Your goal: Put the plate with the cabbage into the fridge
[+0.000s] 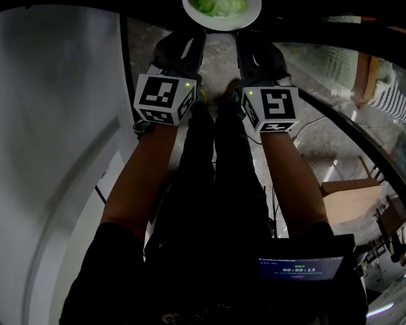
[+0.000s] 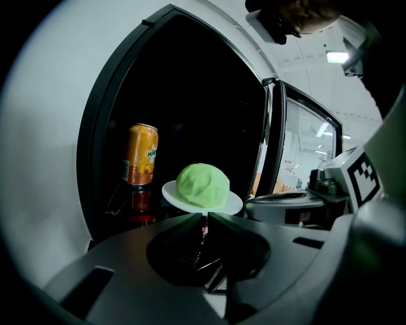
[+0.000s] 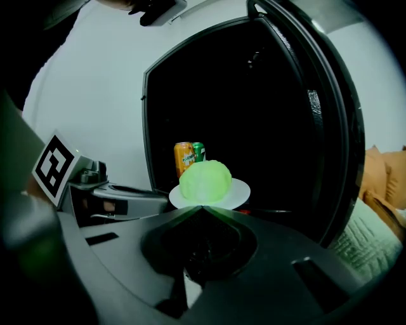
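Note:
A white plate (image 1: 222,24) carrying a pale green cabbage (image 1: 221,6) is held out in front of me at the top of the head view. My left gripper (image 1: 190,30) is shut on the plate's near left rim and my right gripper (image 1: 246,33) on its near right rim. In the left gripper view the plate (image 2: 232,204) and cabbage (image 2: 202,185) sit just beyond my closed left gripper (image 2: 204,217). In the right gripper view the plate (image 3: 240,190) and cabbage (image 3: 204,181) sit just past my right gripper (image 3: 202,207). The plate hovers before the fridge's dark open compartment (image 3: 241,101).
Inside the fridge stand an orange can (image 2: 140,154) and a green can (image 3: 198,151) beside it. The open fridge door (image 2: 298,146) stands at the right. White fridge casing (image 1: 57,127) lies to my left. Wooden furniture (image 1: 349,203) stands on the floor at my right.

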Demonstrator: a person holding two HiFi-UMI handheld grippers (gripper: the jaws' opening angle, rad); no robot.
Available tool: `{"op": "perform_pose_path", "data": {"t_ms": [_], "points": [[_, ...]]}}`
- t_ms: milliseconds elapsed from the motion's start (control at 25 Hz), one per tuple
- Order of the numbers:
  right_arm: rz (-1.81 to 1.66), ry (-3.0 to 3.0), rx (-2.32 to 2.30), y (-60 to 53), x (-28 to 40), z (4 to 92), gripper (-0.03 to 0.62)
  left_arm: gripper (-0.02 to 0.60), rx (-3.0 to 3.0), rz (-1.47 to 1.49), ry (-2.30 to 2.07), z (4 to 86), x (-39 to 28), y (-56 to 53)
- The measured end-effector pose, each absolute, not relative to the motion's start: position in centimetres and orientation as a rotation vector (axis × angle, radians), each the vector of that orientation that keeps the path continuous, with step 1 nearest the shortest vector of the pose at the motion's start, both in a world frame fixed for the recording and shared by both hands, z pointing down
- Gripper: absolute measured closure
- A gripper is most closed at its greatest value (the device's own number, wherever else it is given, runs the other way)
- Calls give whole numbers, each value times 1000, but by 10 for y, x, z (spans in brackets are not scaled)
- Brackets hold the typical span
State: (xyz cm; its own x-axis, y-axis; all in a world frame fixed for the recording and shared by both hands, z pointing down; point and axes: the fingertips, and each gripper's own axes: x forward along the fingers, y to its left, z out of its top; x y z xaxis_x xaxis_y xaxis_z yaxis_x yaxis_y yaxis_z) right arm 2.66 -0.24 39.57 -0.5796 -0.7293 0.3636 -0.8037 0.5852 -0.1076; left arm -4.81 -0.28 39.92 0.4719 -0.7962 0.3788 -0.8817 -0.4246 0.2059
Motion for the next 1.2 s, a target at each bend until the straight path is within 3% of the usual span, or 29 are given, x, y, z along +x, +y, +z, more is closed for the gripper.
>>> {"op": "perform_pose_path", "data": {"t_ms": [1200], "points": [[358, -2544, 1296, -42, 25, 395, 590, 571, 2340, 336, -1415, 400, -44, -39]]}}
